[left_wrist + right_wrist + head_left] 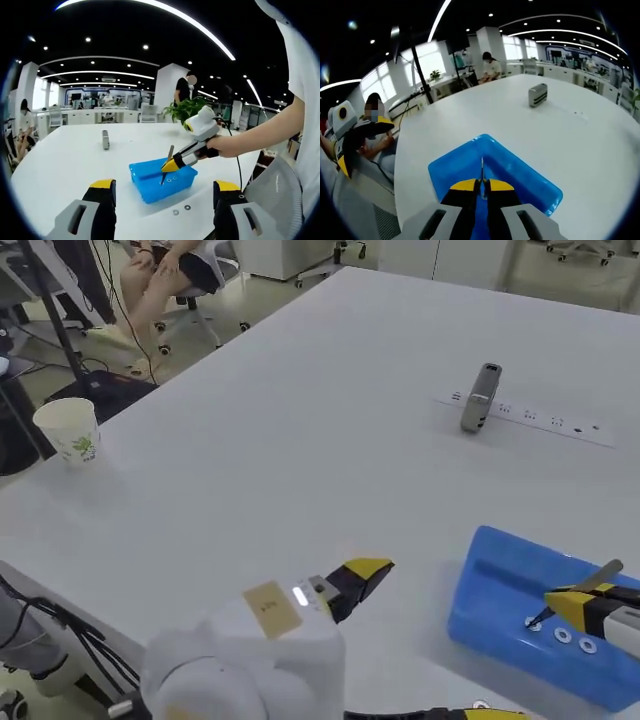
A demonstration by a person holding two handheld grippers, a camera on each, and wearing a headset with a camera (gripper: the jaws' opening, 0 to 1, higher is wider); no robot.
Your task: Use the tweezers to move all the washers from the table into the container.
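Note:
A blue container [500, 570] stands on the white table near its front right. My right gripper [580, 602] is shut on metal tweezers [600, 575], whose tips reach down into the container beside a few washers [563, 637]. In the right gripper view the tweezers [482, 172] stick out from between the shut jaws over the container [520, 175]. My left gripper [165, 185] stands open with nothing between its jaws, left of the container [145, 177]. Two washers [181, 209] lie on the table in front of the container.
A paper cup [68, 430] stands near the table's left edge. A grey device [480, 397] lies on a white power strip [545, 418] at the back right. A person sits on a chair beyond the far left corner. Cables hang at the table's near left edge.

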